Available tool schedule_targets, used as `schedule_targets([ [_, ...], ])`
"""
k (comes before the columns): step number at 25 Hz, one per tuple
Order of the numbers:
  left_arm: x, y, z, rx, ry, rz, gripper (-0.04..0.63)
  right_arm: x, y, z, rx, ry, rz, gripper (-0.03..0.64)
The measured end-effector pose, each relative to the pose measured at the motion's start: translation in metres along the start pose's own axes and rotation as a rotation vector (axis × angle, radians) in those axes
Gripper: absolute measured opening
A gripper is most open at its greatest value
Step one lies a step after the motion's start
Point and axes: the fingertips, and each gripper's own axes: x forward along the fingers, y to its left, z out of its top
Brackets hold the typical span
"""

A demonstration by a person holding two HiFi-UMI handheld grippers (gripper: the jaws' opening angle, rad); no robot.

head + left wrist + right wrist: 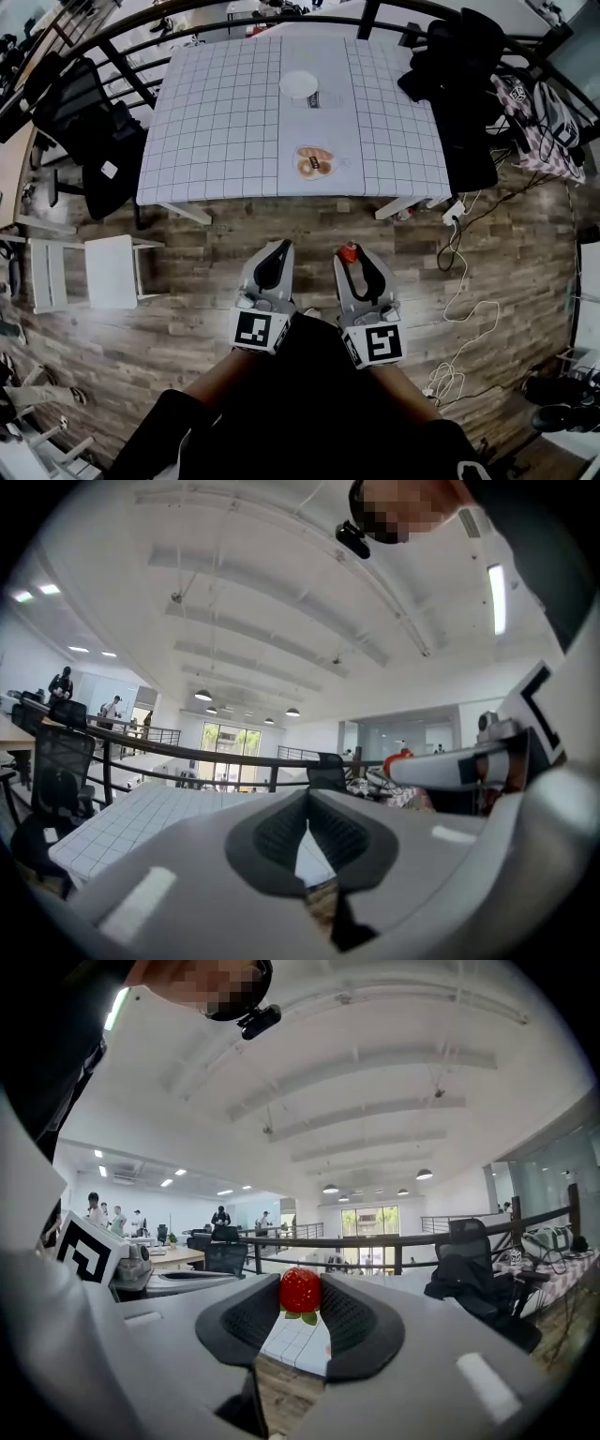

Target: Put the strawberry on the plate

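Note:
My right gripper (349, 253) is shut on a red strawberry (348, 251) at its fingertips, out over the wooden floor in front of the table. The right gripper view shows the strawberry (301, 1290) pinched between the dark pads, green leaves pointing down. My left gripper (280, 247) hangs beside it, shut, with nothing between its jaws. In the left gripper view its fingertips (307, 797) meet. A white round plate (300, 85) sits far back on the table's middle.
The table (216, 122) wears a white grid cloth, with a flat orange-brown item (314, 162) near its front edge. Black chairs (94, 141) stand left and right of it. A white stool (111, 272) is at the left, and cables (464, 291) lie on the floor at the right.

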Motion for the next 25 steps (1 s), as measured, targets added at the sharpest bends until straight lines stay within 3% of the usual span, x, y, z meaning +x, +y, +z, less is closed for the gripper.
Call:
schedule_targets([
  [4,0.041,0.032,0.003,-0.057,0.021,0.000,0.008,0.049,-0.014,0.014,-0.003,0.045,-0.001,0.130],
  [15,0.106,0.141,0.017,-0.101,0.025,-0.014,0.008,0.178,-0.007,0.039,-0.027,0.083,-0.025,0.130],
  [25,0.149,0.196,0.023,-0.111,-0.003,-0.062,0.008,0.257,0.004,0.056,-0.076,0.085,-0.029,0.130],
])
